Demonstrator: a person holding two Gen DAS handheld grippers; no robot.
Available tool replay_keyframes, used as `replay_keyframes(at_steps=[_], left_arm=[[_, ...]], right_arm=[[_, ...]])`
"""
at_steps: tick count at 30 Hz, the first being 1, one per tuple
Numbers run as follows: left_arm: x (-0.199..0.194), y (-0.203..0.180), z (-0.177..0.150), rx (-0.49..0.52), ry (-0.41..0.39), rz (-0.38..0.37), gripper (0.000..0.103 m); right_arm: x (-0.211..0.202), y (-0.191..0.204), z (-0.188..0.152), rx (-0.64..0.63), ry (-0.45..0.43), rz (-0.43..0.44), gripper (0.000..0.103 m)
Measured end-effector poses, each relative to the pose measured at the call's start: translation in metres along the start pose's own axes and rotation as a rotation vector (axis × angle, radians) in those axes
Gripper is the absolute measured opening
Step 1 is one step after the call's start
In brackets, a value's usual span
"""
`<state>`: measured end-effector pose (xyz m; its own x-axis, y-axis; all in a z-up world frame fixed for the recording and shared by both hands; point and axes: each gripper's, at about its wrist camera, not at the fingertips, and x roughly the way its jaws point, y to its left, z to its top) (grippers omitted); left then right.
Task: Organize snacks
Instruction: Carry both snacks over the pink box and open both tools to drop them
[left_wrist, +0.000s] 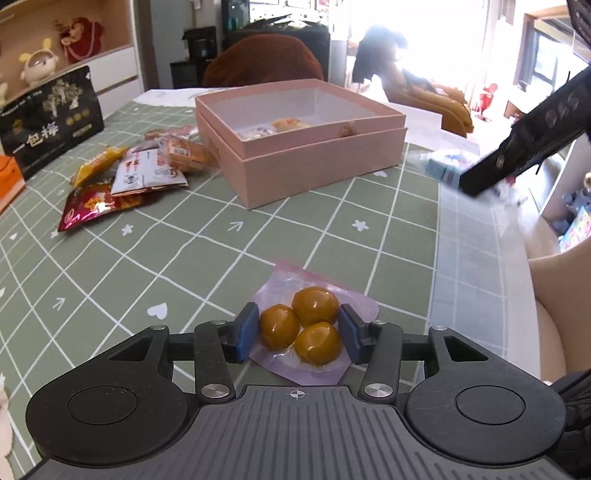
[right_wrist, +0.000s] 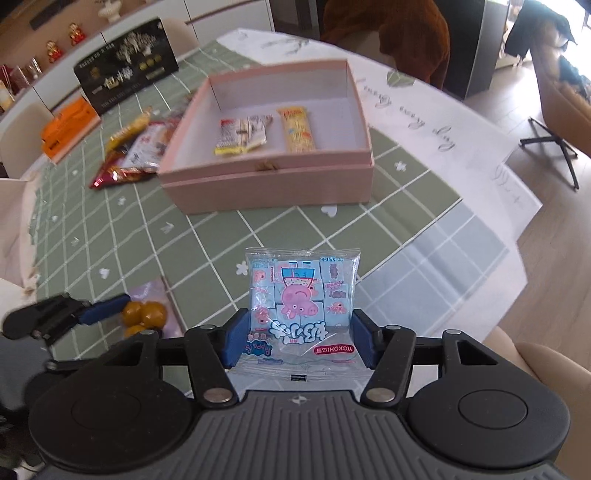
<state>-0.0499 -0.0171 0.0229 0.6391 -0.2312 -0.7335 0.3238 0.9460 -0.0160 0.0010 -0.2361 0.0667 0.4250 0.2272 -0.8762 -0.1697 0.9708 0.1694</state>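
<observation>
Snacks lie across a table under a sage-green cloth (left_wrist: 207, 258) with a white grid and small white hearts, arrows and flowers; a pale pink square cardboard box (right_wrist: 266, 184) stands open toward the far middle of the table, holding a yellow-edged printed sachet (right_wrist: 242, 134) and a long orange-patterned bar wrapper (right_wrist: 297, 129) on its white floor; just beside the box's left wall is a loose heap of red, yellow and white foil snack packets (left_wrist: 125, 177), and beyond them, toward the far left corner, a black printed pouch (left_wrist: 51, 122) stands upright next to an orange carton (right_wrist: 66, 125); the left gripper (left_wrist: 298, 334) hovers over a clear pinkish vacuum pack of three brown braised eggs (left_wrist: 300, 326) near the table's near edge, its blue pads either side of the pack, and whether they press on it I cannot tell; the right gripper (right_wrist: 295, 341) clamps a clear blue cartoon-pig candy bag (right_wrist: 300, 306) between its blue pads, the bag lifted above the cloth; a white sheet with handwriting (right_wrist: 443, 122) covers the table's far right corner; around the table are a brown rounded chair back (left_wrist: 262, 59), a shelf with plush toys (left_wrist: 66, 51) on the left and a bright window (left_wrist: 461, 37) on the right
</observation>
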Motion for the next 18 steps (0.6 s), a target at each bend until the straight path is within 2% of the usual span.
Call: replay_keyframes(at_steps=[3,5,9,11,15,17,18], left_arm=[[-0.009,0.006,0.008,-0.051,-0.026,-0.005,0.052],[-0.025,0.013,0.024,-0.099,-0.084,-0.026,0.052],[-0.056,0.023,0.086,-0.094,-0.263,-0.014,0.052],[-0.058,0.028,0.125,-0.088,-0.32,-0.004,0.052],[-0.024,0.027,0.182,-0.06,-0.29,0.004,0.053],[0.007,0.028,0.194,-0.11,-0.241,-0.003,0.053],[0.027,0.032,0.196,-0.153,-0.194,-0.04,0.053]], right_arm=[[-0.02,-0.001,0.004,-0.006,-0.046,0.007,0.059],[-0.033,-0.003,0.008,-0.006,-0.08,0.013,0.059],[-0.061,-0.005,0.022,-0.001,-0.159,0.024,0.059],[-0.072,-0.006,0.033,-0.002,-0.197,0.029,0.059],[-0.084,-0.006,0.056,-0.003,-0.261,0.017,0.059],[-0.086,-0.007,0.064,0.008,-0.282,0.013,0.059],[-0.087,-0.009,0.067,0.015,-0.288,0.014,0.059]])
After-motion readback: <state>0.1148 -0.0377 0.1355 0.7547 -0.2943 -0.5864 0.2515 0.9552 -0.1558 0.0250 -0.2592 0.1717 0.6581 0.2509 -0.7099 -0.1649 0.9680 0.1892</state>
